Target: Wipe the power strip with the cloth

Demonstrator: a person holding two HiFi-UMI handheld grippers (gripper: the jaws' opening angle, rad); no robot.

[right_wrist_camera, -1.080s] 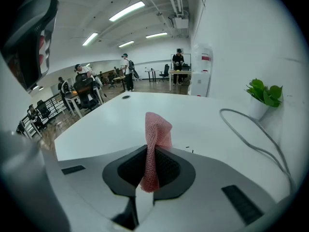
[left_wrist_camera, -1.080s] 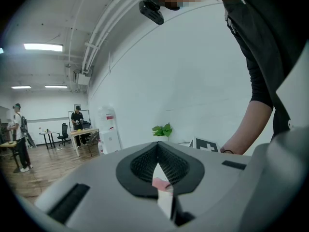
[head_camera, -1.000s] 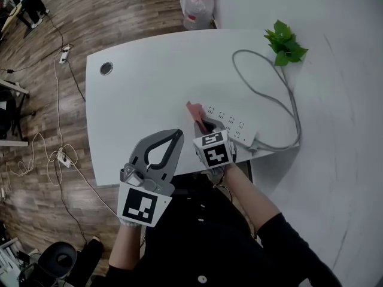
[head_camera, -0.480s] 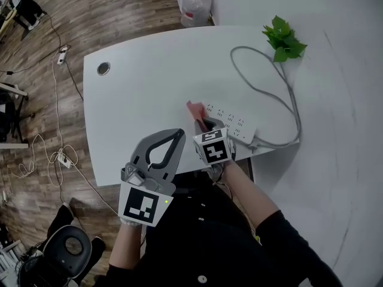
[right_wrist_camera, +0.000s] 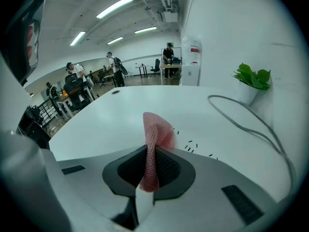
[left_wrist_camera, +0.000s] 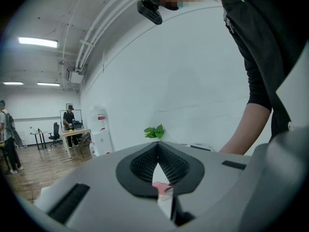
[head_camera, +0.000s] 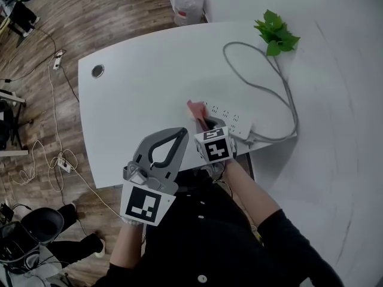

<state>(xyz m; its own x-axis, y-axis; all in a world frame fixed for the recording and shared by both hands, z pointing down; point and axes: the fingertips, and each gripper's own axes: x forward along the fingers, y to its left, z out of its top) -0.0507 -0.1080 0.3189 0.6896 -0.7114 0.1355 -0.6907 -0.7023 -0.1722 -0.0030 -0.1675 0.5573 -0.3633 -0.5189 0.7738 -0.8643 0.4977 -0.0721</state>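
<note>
A white power strip point(head_camera: 230, 119) lies near the table's front right edge, its grey cable point(head_camera: 272, 82) looping back toward the plant. My right gripper point(head_camera: 202, 122) is shut on a pink cloth point(head_camera: 194, 109), whose free end rests at the strip's left end. In the right gripper view the cloth point(right_wrist_camera: 154, 144) stands up between the jaws, with the strip's sockets point(right_wrist_camera: 193, 148) just beyond it. My left gripper point(head_camera: 178, 132) hovers at the table's front edge, left of the right one, shut with nothing between its jaws point(left_wrist_camera: 158, 144).
The white table point(head_camera: 143, 88) has a round cable port point(head_camera: 97, 71) at its far left. A green plant point(head_camera: 274, 31) stands at the back right against the white wall. A water jug point(head_camera: 187, 5) sits on the wood floor behind. Cables trail over the floor at left.
Both grippers and the cloth keep the same places over the strip. The head view has shifted slightly, so the table sits a little further left and up in frame.
</note>
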